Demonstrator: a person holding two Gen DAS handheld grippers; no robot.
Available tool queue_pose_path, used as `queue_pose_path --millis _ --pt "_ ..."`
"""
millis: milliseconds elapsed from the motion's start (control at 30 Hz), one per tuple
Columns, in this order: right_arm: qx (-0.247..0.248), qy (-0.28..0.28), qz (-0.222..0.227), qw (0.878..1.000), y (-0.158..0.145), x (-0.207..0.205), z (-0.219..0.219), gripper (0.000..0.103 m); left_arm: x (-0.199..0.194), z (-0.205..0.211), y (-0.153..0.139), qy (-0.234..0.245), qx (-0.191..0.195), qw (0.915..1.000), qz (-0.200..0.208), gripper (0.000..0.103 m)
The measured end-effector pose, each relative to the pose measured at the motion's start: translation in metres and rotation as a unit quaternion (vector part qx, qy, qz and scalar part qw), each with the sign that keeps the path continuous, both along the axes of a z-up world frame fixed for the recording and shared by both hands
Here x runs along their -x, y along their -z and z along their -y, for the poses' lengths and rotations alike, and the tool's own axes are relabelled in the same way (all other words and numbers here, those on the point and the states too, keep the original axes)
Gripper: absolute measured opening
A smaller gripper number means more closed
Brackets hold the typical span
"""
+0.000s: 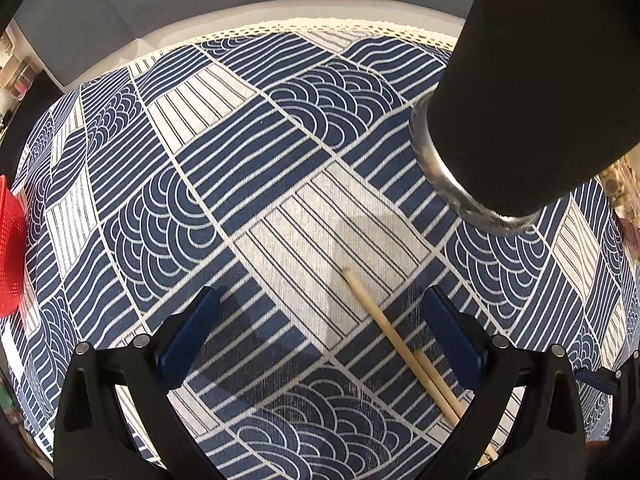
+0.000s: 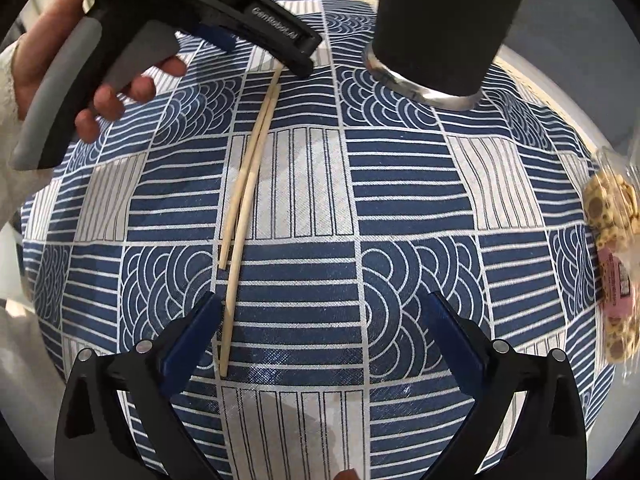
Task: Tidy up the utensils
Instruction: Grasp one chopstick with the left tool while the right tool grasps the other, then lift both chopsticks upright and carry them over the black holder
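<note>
Wooden chopsticks point(image 2: 244, 200) lie side by side on the blue-and-white patterned cloth of the tabletop point(image 2: 400, 208), tips uneven, left of a black metal-rimmed cup point(image 2: 440, 28) that stands upright. At the far left, the left gripper point(image 1: 320, 312) has its jaws spread wide over the pair's far end, which sits nearer its right finger. The right gripper point(image 2: 320, 320) is likewise spread, empty, with the near tips just beside its left finger. To grasp well, I judge a gripper should centre over both sticks, lower until the fingers flank them, then close gently so neither rolls free before lifting toward the cup.
</note>
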State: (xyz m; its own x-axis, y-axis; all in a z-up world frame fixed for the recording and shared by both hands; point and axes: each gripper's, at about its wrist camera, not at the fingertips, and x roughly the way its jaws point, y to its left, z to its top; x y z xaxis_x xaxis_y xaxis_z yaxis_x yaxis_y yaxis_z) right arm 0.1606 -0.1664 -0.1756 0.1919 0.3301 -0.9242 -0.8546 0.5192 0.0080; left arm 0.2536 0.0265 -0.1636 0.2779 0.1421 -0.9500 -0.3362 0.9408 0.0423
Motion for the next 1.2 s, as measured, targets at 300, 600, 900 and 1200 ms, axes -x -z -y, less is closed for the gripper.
queue_pose_path --millis 300,600,900,1200 --pt "0.005 0.029 -0.007 1.0 -0.002 -0.001 0.005 0.097 0.014 0.012 0.006 -0.002 0.008 0.9997 -0.024 0.099" --pt "0.026 0.048 -0.02 0.998 0.001 -0.013 -0.013 0.094 0.032 0.013 0.009 -0.042 0.021 0.9979 -0.043 0.097" --pt "0.014 0.003 -0.017 1.0 -0.015 -0.01 -0.006 0.007 0.063 0.01 -0.006 -0.08 0.026 0.9958 -0.035 0.023" --pt "-0.006 0.038 -0.102 0.994 -0.009 -0.02 0.044 0.005 0.105 0.009 -0.008 -0.094 0.069 0.9927 -0.031 0.005"
